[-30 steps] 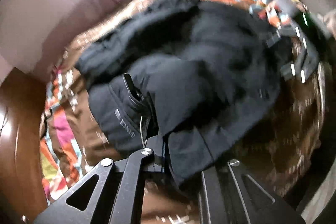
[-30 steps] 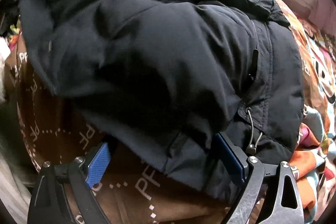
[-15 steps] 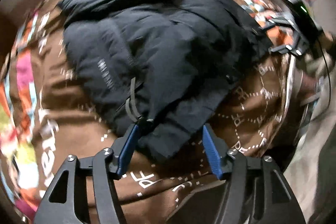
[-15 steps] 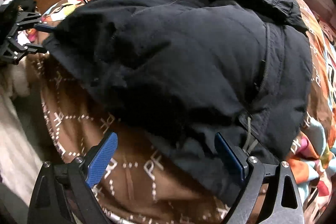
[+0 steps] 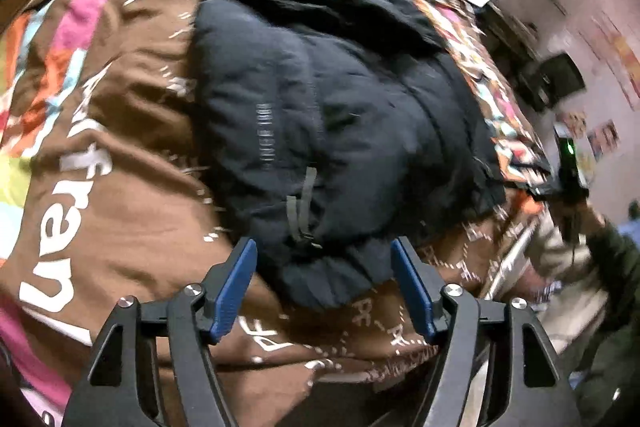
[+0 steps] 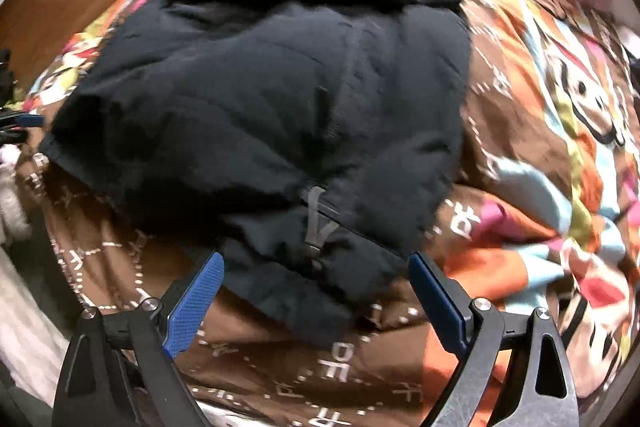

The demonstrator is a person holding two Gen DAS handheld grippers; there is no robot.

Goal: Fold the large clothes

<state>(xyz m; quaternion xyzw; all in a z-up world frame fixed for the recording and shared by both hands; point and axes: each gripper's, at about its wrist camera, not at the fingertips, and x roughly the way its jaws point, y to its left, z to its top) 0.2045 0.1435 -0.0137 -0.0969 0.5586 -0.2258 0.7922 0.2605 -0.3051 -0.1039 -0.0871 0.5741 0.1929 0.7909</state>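
A dark puffy jacket [image 5: 340, 131] lies in a folded heap on a bed covered with a brown bedspread [image 5: 132, 195] that carries white lettering and bright cartoon patches. In the left wrist view the jacket fills the middle of the picture, its near hem bulging toward the camera, with a grey cord [image 5: 302, 203] hanging down its front and a line of small pale print running beside a seam.

The left gripper [image 5: 324, 259] hangs over that near hem with its blue-padded fingers [image 5: 236, 287] spread apart. Its jaws have just been opening — the hem sits in the gap between them, yet neither pad presses on the cloth.

The right gripper [image 6: 316, 271] is also wide open above the near edge of the jacket [image 6: 272, 99], its blue pads standing clear on either side of the fabric. From this side the grey cord [image 6: 316, 223] shows near the bottom of the heap, and the bedspread [image 6: 560, 131] spreads out to the right in orange, blue and pink.

At the far right edge of the left wrist view, the right gripper shows as a dark, blurred shape with a small green light [image 5: 570, 147], beside a sleeve.
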